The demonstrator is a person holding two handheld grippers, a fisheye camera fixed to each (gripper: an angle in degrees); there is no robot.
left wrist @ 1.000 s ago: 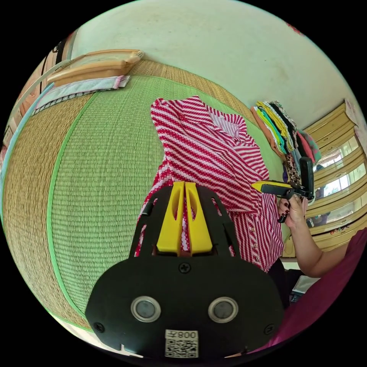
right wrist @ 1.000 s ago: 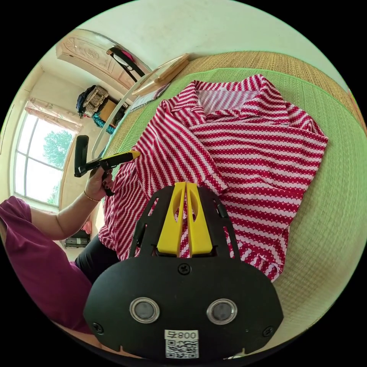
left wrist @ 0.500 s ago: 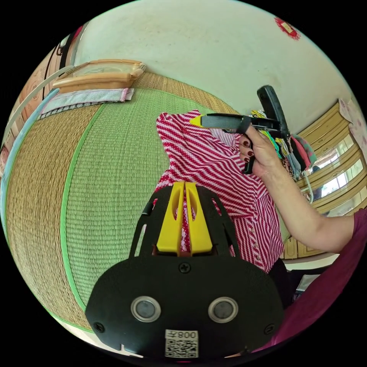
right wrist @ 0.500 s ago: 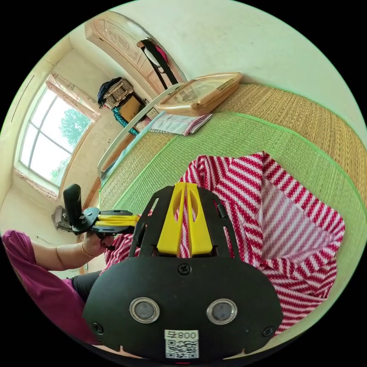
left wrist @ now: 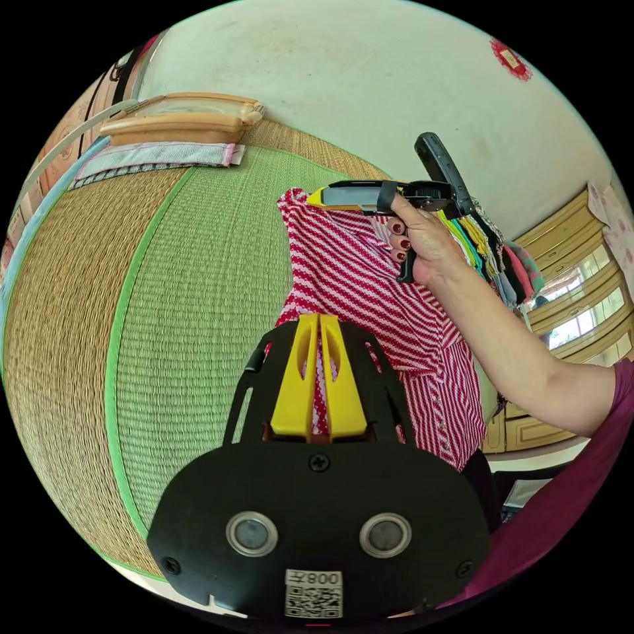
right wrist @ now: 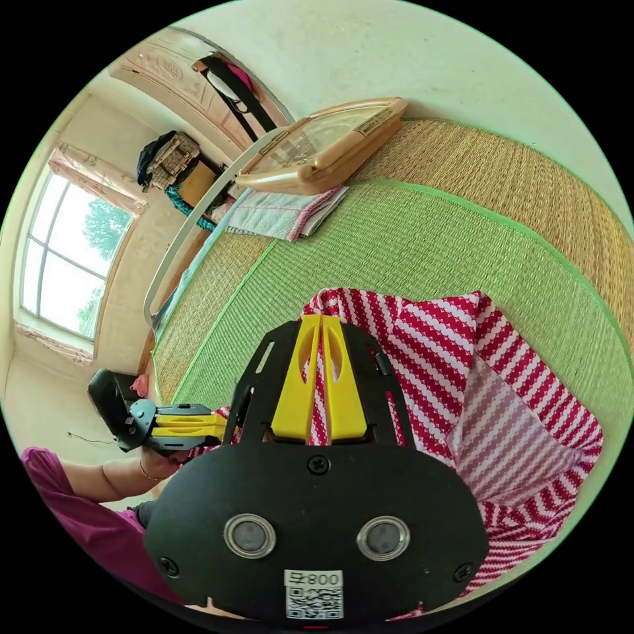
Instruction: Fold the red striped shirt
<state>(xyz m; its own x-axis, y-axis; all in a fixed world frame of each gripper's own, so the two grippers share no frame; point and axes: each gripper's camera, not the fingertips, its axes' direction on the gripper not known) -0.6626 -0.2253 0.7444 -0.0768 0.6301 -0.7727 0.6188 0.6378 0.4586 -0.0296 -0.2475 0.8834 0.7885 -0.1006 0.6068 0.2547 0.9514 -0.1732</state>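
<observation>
The shirt [left wrist: 370,297] is spread on the green mat [left wrist: 185,317], and part of it is lifted off the mat ahead of both tools. In the left gripper view, the left gripper [left wrist: 319,323] is seen clenched, its yellow jaws pressed together on a pinch of striped cloth right at the tips. Beyond it and to its right, the right gripper [left wrist: 316,196] is held by a hand [left wrist: 422,247], its jaws closed on the shirt's far upper edge, which is drawn up from the mat. In the right gripper view, the same tool's jaws [right wrist: 319,323] are shown squeezed onto a raised fold; to its right the paler inside of the shirt [right wrist: 515,436] is exposed. The left gripper [right wrist: 221,426] is seen low at its left, against the shirt's edge. Beyond the shirt, a folded towel [right wrist: 284,218] and a wooden tray [right wrist: 323,148] are laid on the mat [right wrist: 409,238]. Right of the left tool, stacked clothes [left wrist: 492,247] are seen.
</observation>
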